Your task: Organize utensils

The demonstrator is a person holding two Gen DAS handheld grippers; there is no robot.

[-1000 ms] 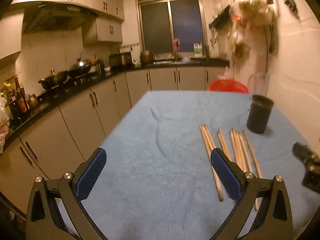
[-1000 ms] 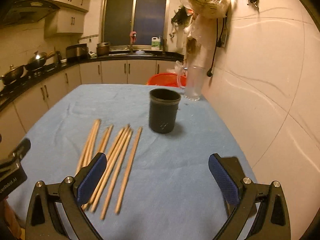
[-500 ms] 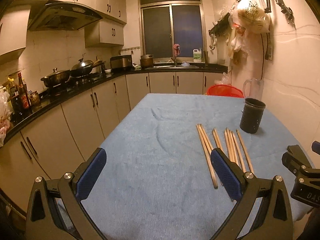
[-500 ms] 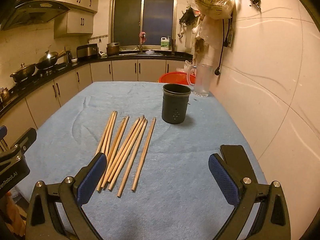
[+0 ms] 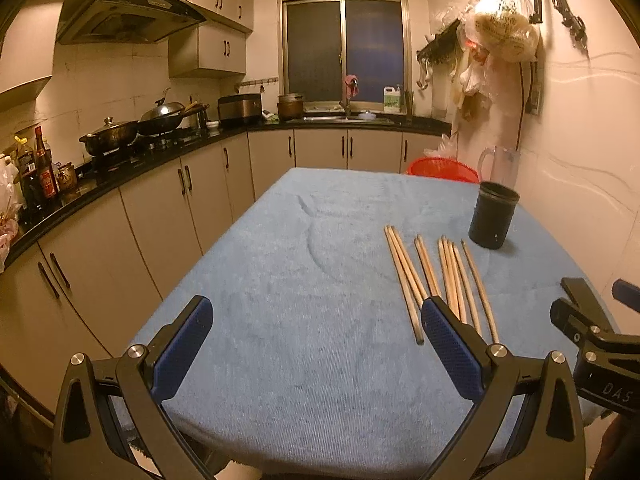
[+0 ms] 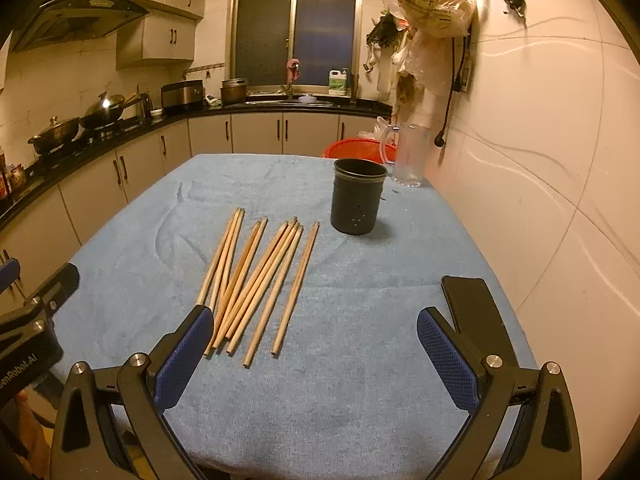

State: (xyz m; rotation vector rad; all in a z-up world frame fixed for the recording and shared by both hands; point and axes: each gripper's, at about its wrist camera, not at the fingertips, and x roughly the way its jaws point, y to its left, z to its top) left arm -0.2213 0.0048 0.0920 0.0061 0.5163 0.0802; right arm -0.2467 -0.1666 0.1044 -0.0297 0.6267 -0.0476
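Observation:
Several wooden chopsticks [image 6: 260, 276] lie side by side on the blue cloth of the table [image 6: 360, 380]; they also show in the left wrist view [image 5: 440, 276]. A black utensil holder [image 6: 357, 202] stands upright beyond them, also in the left wrist view [image 5: 493, 215]. My left gripper [image 5: 316, 344] is open and empty over the near table edge, left of the chopsticks. My right gripper [image 6: 314, 348] is open and empty, just short of the near chopstick ends. It shows at the right edge of the left wrist view [image 5: 596, 332].
A clear plastic jug [image 6: 408, 154] and a red basket [image 6: 356, 148] stand at the table's far end by the right wall. Kitchen cabinets and a counter with pots [image 5: 120, 136] run along the left. Bags [image 6: 432, 0] hang on the wall.
Both grippers have pulled back and risen, so the chopsticks and the holder look farther away. Both stay open and empty.

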